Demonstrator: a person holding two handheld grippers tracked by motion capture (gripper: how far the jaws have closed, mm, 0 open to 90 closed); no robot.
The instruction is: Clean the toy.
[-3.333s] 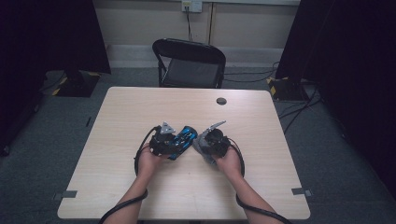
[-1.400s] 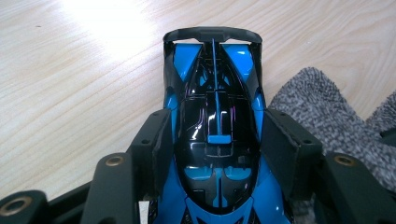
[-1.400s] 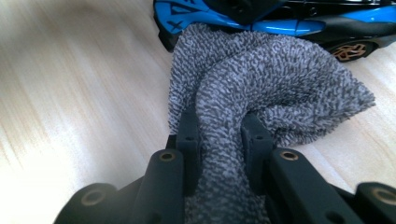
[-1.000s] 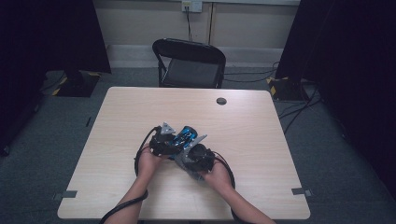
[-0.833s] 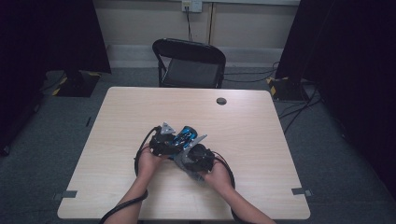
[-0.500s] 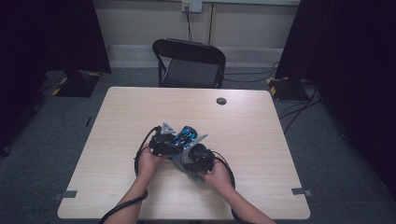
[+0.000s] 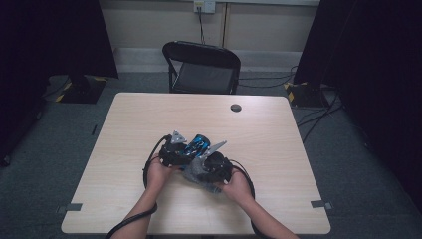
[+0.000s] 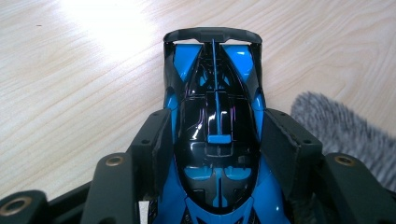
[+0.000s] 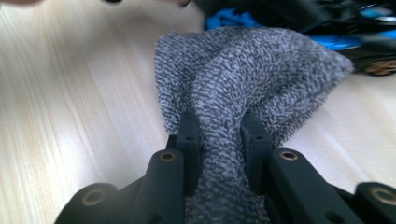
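The high view looks forward and down from above the person's side of the table (image 7: 278, 134). Each gripper view rides close along its own tongs, and all three views share the blue toy car (image 8: 215, 121) and the grey cloth (image 9: 243, 79).

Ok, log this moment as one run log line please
left tool: shut on blue toy car | right tool: shut on grey cloth | cloth beside car | both on table
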